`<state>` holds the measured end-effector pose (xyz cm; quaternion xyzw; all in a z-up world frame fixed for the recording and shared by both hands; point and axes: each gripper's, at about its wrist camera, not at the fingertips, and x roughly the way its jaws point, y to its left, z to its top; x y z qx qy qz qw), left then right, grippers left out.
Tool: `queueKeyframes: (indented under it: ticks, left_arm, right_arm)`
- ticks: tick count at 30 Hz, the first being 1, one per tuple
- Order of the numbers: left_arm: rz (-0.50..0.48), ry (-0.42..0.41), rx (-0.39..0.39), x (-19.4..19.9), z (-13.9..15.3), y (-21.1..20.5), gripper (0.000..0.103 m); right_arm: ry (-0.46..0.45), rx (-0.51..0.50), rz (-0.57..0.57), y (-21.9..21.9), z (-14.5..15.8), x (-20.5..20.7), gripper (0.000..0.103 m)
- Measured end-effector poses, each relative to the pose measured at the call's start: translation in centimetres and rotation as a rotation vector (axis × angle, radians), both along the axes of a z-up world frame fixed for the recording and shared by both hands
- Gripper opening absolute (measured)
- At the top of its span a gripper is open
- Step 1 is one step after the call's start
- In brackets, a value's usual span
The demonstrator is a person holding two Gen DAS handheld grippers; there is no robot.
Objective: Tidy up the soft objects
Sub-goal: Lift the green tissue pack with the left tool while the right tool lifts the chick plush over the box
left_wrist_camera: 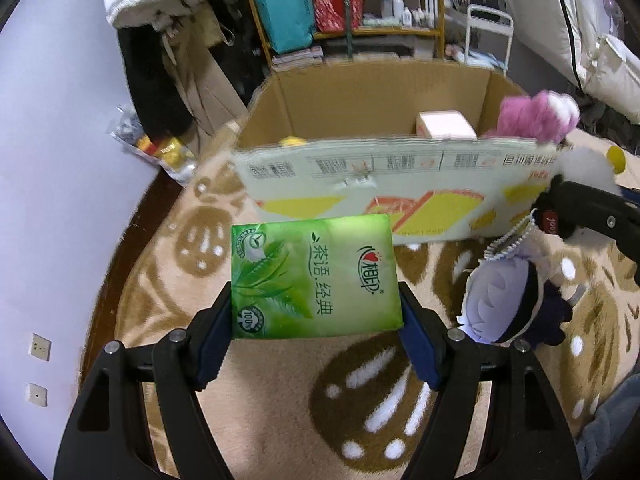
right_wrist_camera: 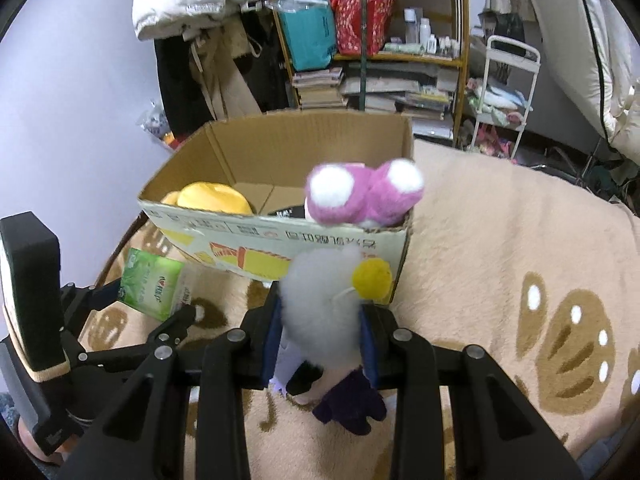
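- Beige paw-print blanket [right_wrist_camera: 500, 240] spreads underfoot, cluttered shelf [right_wrist_camera: 372, 40] and hung coats at the back, open cardboard box [left_wrist_camera: 360, 184] sits in the middle.
- Left gripper [left_wrist_camera: 316, 320]: jaws clamped on the green tissue pack [left_wrist_camera: 314, 276], pads pressing both side edges. Pack is off the blanket, its long axis running away from the jaws toward the box.
- Right gripper [right_wrist_camera: 320, 344]: jaws squeezed tight on a white fluffy plush toy [right_wrist_camera: 320, 300] w/ yellow pom-pom; dark purple limbs dangle below the jaws. Seen from the left wrist, the same toy hangs to the right of the pack.
- Key relation: box lies straight ahead of both grippers, its near wall betw. them and the opening. Both loads look just short of the rim, so I'd judge they need to clear that wall before any release.
- Right gripper looks nearer the box's right front corner; left faces the wall's centre-left.
- Box contents: yellow plush [right_wrist_camera: 212, 198] at left, pink-and-white plush [right_wrist_camera: 360, 192] poking over the right corner, pale pink pack [left_wrist_camera: 446, 124] further in. Plenty of bare floor in the middle, prob. room for both.
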<state>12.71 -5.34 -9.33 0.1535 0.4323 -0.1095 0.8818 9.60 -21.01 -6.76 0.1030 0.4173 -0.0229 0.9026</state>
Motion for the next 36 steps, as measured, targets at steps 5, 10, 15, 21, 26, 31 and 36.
queueKeyframes:
  ticks: [5, 10, 15, 21, 26, 31, 36]
  left_arm:
    - [0.010, -0.072, -0.038, -1.5, 3.0, 0.7, 0.074]
    - [-0.003, -0.151, -0.057, -2.4, 6.0, 1.0, 0.074]
    - [-0.033, -0.238, -0.088, -3.1, 8.7, 0.9, 0.074]
    - [-0.032, -0.269, -0.092, -2.8, 10.5, 1.0, 0.074]
    - [-0.042, -0.317, -0.109, -1.9, 11.4, 0.5, 0.074]
    - [-0.058, -0.343, -0.131, -0.5, 11.6, 0.0, 0.074]
    - [-0.068, -0.381, -0.117, 0.9, 12.3, -0.9, 0.074]
  right_arm:
    - [-0.074, -0.020, 0.013, 0.5, 2.4, -1.0, 0.035]
    - [-0.133, 0.002, 0.022, 0.6, 4.1, -1.8, 0.035]
    - [-0.199, 0.035, 0.021, 0.2, 5.9, -2.5, 0.035]
    - [-0.260, 0.058, 0.018, -0.3, 8.1, -2.2, 0.036]
    - [-0.331, 0.070, -0.002, -1.3, 9.4, -1.5, 0.036]
    - [-0.373, 0.079, -0.018, -2.0, 9.3, -0.6, 0.036]
    - [-0.396, 0.092, -0.007, -2.5, 9.5, 0.4, 0.036]
